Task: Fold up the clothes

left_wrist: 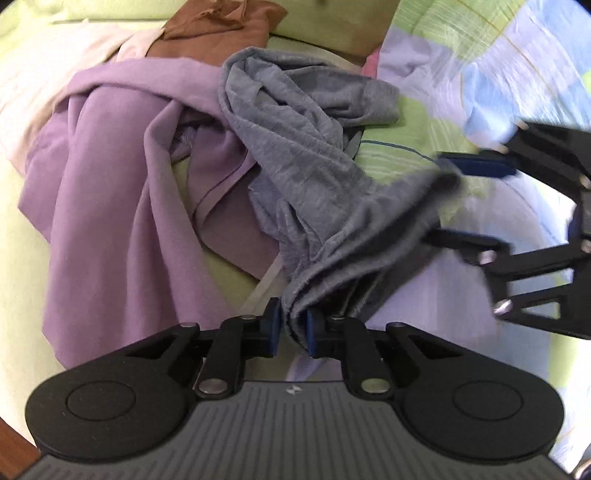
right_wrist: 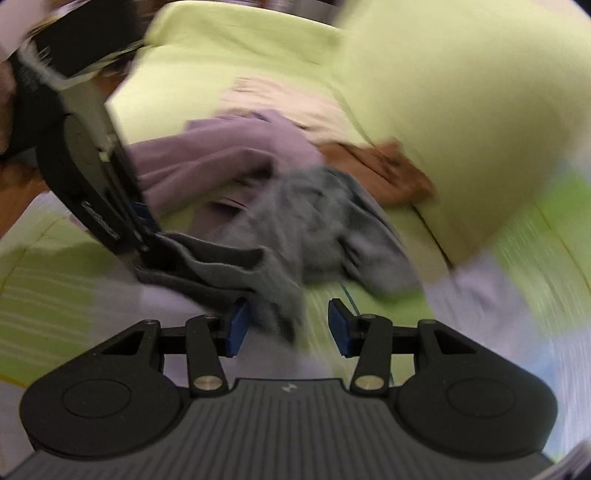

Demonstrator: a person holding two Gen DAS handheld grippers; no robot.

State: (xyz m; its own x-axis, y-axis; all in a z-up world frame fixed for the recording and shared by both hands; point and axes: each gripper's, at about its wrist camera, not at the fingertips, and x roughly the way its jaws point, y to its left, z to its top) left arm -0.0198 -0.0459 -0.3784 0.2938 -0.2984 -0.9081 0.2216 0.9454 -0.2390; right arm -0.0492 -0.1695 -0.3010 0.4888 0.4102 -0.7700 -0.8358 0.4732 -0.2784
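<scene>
Two grippers at work: both were on one crumpled grey knit garment (left_wrist: 295, 155), which lay on a green, blue and lilac patchwork bedspread (left_wrist: 461, 66).
Left gripper (left_wrist: 293, 325): its blue pads were pinched narrow on a bunched edge of the grey garment, cloth filling the gap between them.
Right gripper (right_wrist: 290, 325): its jaws stood wide, with a hanging corner of the grey cloth just inside the left pad and not pinched.
Key relation: the garment stretched away from the left gripper's pinch towards the heap ahead, and its loose near corner drooped between the right gripper's open fingers, so the right gripper was the nearer one to that free corner.
Long axis: as far as the blurred right wrist view allowed, the taut grey edge ran from the left gripper's grip across to the front of the right gripper.
Neighbours: a rumpled lilac jersey garment (left_wrist: 110, 192) lay touching the grey one on its left, with a brown crumpled cloth (left_wrist: 218, 26) behind both and a pale green pillow (right_wrist: 443, 110) beyond.
Judgement: the next move probably called for the right gripper to close on that corner so the edge could be spread; closing off-centre might miss the thin fabric.
</scene>
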